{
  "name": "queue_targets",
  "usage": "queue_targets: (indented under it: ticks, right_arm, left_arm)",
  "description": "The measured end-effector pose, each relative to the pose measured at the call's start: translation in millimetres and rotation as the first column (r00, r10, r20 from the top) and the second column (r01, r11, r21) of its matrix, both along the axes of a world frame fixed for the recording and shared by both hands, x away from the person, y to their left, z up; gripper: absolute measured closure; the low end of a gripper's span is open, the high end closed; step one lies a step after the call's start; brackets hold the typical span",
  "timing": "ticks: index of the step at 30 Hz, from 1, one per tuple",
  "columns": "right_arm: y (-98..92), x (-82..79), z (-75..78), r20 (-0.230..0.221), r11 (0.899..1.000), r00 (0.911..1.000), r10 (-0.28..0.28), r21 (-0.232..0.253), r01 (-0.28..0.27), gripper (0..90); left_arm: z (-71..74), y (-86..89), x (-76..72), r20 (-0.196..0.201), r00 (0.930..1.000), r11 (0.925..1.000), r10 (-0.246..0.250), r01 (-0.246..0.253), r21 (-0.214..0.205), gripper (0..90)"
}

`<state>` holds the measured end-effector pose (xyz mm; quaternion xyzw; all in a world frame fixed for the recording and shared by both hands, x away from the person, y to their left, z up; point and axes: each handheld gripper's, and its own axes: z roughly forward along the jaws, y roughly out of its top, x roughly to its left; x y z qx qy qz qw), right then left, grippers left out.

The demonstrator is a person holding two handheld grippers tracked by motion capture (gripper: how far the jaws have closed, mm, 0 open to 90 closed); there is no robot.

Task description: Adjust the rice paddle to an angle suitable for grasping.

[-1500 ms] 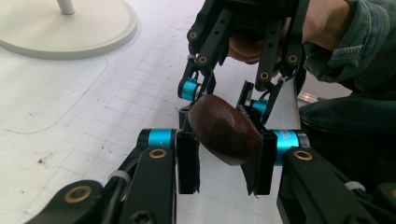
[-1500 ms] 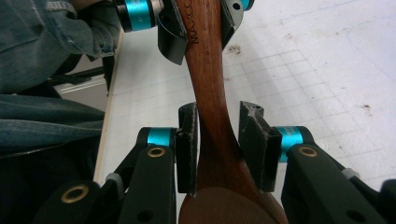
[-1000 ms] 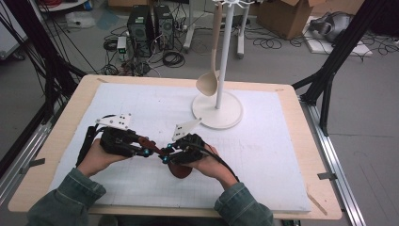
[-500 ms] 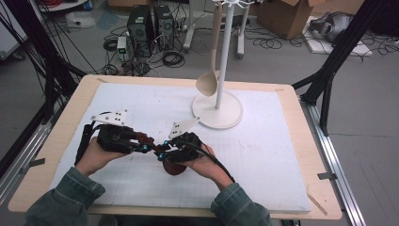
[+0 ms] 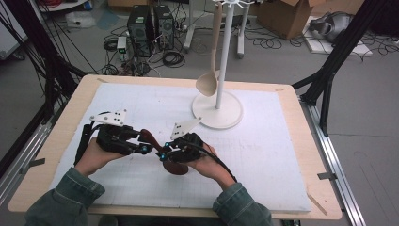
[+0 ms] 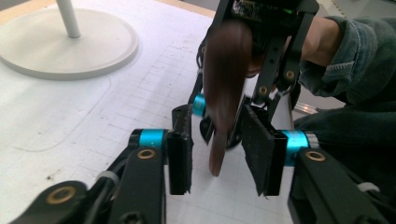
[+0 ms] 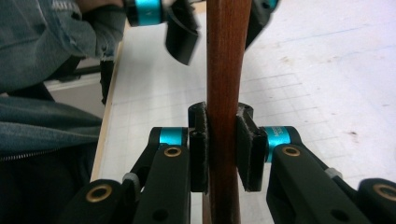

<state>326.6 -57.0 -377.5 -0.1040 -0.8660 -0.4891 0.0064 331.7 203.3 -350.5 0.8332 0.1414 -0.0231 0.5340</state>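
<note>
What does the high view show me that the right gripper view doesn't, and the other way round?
The high view adds the white stand with a pale spoon hanging from it, the table edge to edge, and the floor's cables and boxes.

The right gripper view adds the close detail: the right tool has its pads pressed on the brown wooden handle, its jaws having just been closing.

Both share that handle and the left tool, whose jaws have just been opening and stand off the handle on either side.
</note>
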Motion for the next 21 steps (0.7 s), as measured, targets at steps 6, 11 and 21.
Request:
queue_targets:
  ticks: [6, 11, 21]
  right_arm:
    - [-17.5, 4.3, 3.3, -0.016, 0.998, 0.9984, -0.055, 0.027, 0.055, 78.0]
    - [-31.6, 7.3, 7.9, -0.021, 0.994, 0.9959, -0.088, 0.058, 0.089, 78.0]
    - [-49.6, 12.3, 16.7, -0.023, 0.988, 0.9915, -0.128, 0.088, 0.13, 78.0]
  left_arm:
    - [-3.1, 4.8, -1.6, 0.005, 0.9995, 0.9995, 0.03, -0.03, 0.01, 56.2]
    - [-6.4, 8.8, -3.3, 0.013, 0.9983, 0.9981, 0.056, -0.056, 0.023, 52.8]
    - [-13.4, 17.7, -8.2, 0.019, 0.9929, 0.9926, 0.117, -0.118, 0.03, 45.0]
